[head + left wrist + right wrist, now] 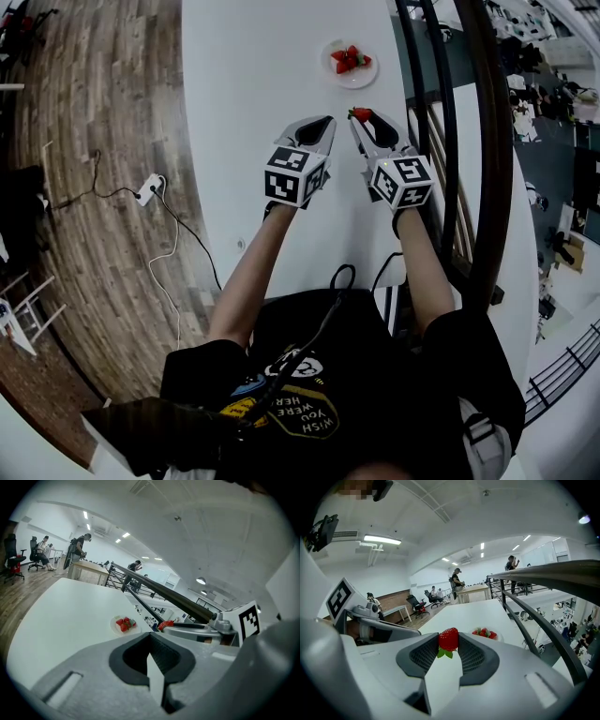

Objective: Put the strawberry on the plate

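A white plate (362, 81) with several strawberries on it sits near the far end of the white table. My right gripper (362, 116) is short of it and is shut on a red strawberry (361, 114) at its fingertips. In the right gripper view the strawberry (448, 638) sits between the dark pads, leaves down, and the plate (499, 637) lies just beyond to the right. My left gripper (325, 122) hovers beside the right one, shut with nothing in it. In the left gripper view the plate (114, 626) lies ahead and the held strawberry (166, 625) shows to the right.
A dark railing (469, 141) runs along the table's right edge, close to my right gripper. To the left of the table is wooden floor with a white adapter and cable (150, 188). People and desks (77, 550) are far off.
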Motion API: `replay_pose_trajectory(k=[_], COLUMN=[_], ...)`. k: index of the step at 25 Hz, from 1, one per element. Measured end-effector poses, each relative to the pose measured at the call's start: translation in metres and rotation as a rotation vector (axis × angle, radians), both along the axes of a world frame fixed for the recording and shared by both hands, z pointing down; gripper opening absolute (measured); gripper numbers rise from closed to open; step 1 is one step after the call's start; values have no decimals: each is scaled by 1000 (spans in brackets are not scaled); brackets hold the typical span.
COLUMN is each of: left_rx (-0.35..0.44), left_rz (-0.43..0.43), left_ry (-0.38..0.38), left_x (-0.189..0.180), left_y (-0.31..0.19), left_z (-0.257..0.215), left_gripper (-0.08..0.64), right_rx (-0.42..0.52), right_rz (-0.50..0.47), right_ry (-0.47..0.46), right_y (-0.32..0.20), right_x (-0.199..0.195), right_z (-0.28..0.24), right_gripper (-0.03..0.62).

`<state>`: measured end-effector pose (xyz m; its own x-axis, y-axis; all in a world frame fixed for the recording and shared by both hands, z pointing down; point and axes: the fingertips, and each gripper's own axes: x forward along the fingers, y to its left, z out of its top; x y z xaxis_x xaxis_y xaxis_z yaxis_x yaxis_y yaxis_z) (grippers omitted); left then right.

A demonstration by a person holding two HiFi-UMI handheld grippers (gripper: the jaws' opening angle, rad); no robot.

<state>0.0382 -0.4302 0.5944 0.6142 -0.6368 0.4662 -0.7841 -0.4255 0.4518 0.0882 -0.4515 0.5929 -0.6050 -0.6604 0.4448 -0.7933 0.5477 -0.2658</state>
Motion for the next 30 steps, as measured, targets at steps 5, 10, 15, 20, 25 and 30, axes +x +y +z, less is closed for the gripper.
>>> replay_pose_trajectory(k=[5, 10, 15, 20, 25, 30], left_rx=[-11, -38, -63, -90, -85, -103], left_rz=[8, 23, 20, -3, 9, 29], left_ry=[-6, -12, -15, -6, -18, -35], left_x=[6, 15, 17, 13, 14, 17], left_y=[-5, -15, -27, -41, -51, -55], left_z=[7, 23, 42, 53, 58, 74], left_gripper=[3, 3, 3, 3, 3, 3], right_rx=[-7, -14, -21, -28, -25, -25], right_rz=[2, 0, -14, -30, -33, -24], right_ry=[24, 51, 77, 113, 135, 155], right_y=[-7, -18, -30, -40, -52, -65], right_x=[7, 9, 10, 8, 5, 3], right_z=[11, 25, 43, 56, 66, 82], right_gripper=[130, 130, 130, 130, 130, 130])
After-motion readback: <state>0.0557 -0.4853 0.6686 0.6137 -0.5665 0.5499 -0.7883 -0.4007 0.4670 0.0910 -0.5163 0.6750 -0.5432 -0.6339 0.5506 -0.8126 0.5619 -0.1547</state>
